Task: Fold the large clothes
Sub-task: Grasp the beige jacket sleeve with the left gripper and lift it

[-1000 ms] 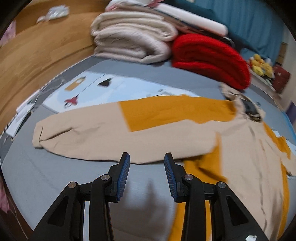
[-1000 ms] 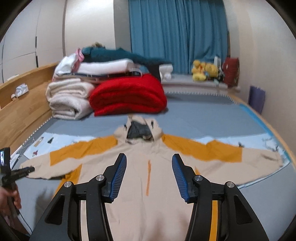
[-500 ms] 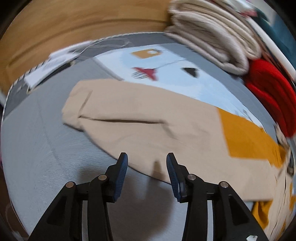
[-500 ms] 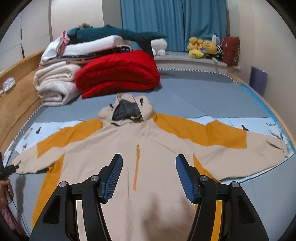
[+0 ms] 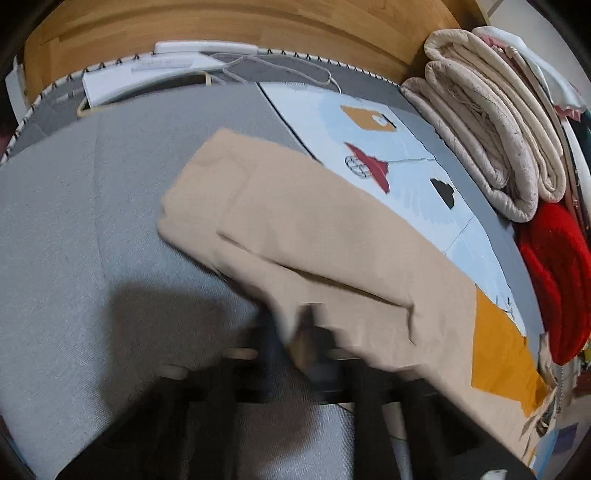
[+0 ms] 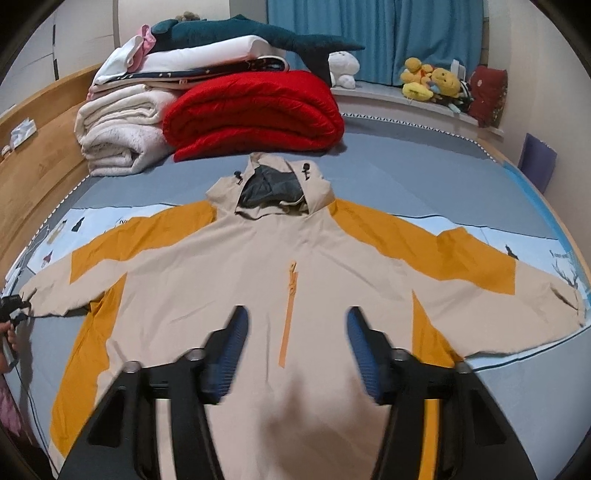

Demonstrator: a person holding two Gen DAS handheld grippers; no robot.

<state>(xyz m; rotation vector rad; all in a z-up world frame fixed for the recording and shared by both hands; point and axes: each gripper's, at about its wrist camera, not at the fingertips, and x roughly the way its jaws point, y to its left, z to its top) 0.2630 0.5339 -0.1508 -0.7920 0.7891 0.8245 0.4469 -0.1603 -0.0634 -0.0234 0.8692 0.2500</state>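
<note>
The jacket (image 6: 229, 295) lay spread flat on the bed (image 6: 424, 173), both sleeves out, nothing folded yet. The left tool (image 5: 306, 332) sat at the left sleeve (image 5: 295, 229), too blurred to tell its grip. The right tool (image 6: 293, 350) hovered wide open, empty.

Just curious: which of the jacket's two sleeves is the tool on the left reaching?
The beige left sleeve, nearest the wooden bed frame; the left gripper is at its lower edge. The other sleeve lies untouched.
</note>
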